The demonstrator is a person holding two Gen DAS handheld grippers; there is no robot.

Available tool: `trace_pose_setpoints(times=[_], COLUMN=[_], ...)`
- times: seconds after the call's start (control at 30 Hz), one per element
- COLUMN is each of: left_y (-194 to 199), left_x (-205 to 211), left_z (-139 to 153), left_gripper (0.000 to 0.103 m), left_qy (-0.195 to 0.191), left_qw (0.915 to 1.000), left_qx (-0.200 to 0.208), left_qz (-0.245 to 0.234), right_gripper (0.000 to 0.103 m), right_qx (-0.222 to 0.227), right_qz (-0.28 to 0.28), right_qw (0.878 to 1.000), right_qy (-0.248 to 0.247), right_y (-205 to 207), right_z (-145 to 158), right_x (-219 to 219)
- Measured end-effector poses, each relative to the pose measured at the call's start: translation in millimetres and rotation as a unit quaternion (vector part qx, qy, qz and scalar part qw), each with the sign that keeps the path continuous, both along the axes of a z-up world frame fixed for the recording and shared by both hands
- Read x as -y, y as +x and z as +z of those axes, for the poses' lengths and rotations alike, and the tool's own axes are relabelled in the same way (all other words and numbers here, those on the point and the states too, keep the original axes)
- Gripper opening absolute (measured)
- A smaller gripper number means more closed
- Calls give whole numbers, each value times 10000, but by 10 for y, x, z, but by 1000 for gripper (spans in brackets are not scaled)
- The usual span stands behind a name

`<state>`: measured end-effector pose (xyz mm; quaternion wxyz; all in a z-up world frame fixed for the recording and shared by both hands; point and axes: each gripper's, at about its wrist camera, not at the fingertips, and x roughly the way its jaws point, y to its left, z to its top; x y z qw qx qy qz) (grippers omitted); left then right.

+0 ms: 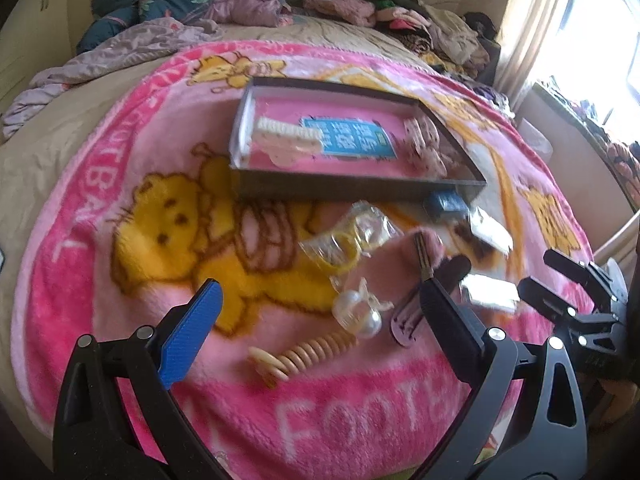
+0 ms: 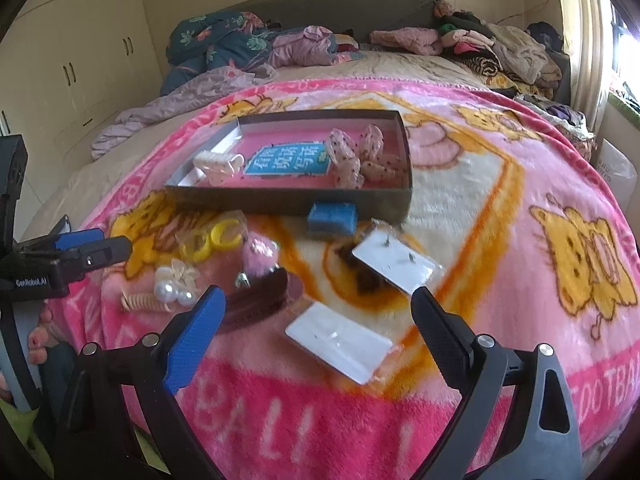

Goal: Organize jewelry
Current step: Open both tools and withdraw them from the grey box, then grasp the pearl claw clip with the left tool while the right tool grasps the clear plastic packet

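Two hand-held claws, both spread wide and holding nothing. The left claw [image 1: 320, 316] points forward and down (one finger faced in blue, the other black). The right claw [image 2: 320, 316] sits just beside it at a similar tilt, likewise gaping.

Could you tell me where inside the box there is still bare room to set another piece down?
In the box, the pink floor behind the blue card, toward the far wall, is bare, as is the near strip in front of it. The left end is taken by the white claw clip, the right end by the dotted bows.
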<state>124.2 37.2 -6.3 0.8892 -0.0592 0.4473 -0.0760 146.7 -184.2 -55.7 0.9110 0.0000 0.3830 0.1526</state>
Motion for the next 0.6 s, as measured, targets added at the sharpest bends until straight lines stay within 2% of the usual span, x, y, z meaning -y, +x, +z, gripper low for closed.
trace_pose_setpoints(times=[0.33,0.6], left_y=[-68,-18], left_x=[168,200], left_z=[-203,-332], left_gripper=[90,90], left_qy=[106,154], left_qw=[9996,9992], left_qx=[-214,-338], left_qz=[-165,-114], right_gripper=[91,91], right_qx=[-180,-260], right_qz=[-71,2], right_qw=[9998,9997], right_qy=[11,-14], right_y=[-78,-101], right_z=[-185,-322], right_x=[187,255])
